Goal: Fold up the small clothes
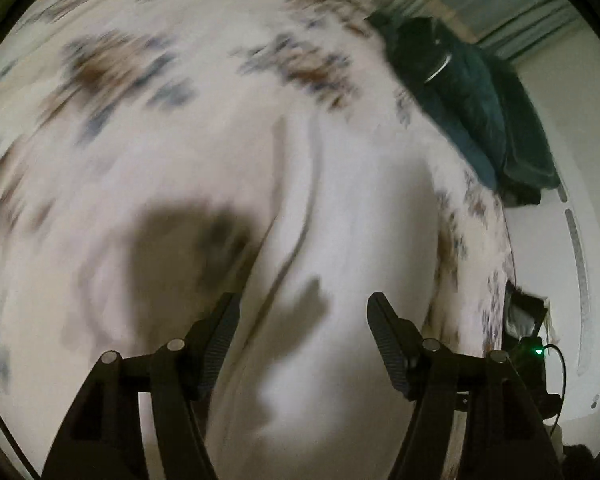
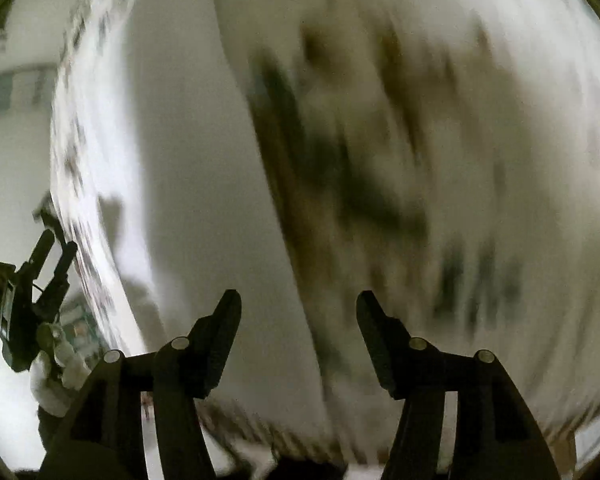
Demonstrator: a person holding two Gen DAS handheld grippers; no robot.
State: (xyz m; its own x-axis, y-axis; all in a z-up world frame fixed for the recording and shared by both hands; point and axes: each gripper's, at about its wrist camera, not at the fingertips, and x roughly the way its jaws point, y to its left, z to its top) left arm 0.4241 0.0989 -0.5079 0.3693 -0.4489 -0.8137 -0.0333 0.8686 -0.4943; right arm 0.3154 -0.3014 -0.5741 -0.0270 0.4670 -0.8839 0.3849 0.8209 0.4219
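Both views are smeared by motion blur, so fine detail is lost. The left hand-held gripper (image 1: 302,312) has its jaws spread with nothing between them, pointing down at a plain white garment (image 1: 340,208) that lies directly beneath and ahead of its fingertips, a long crease running up its middle. The garment rests on a bed cover (image 1: 112,80), white with brown and blue-grey blotches, which spreads ahead and to the left of this gripper. Far ahead and to the right, at the cover's edge, sits a heap of dark teal clothes (image 1: 472,112). The right hand-held gripper (image 2: 299,308) is likewise spread and empty; the white garment (image 2: 196,160) lies ahead and to its left, with the blotched bed cover (image 2: 440,160) ahead and to its right. At the far left of the right wrist view, the left hand-held gripper (image 2: 54,254) shows in a white-gloved hand (image 2: 56,376).
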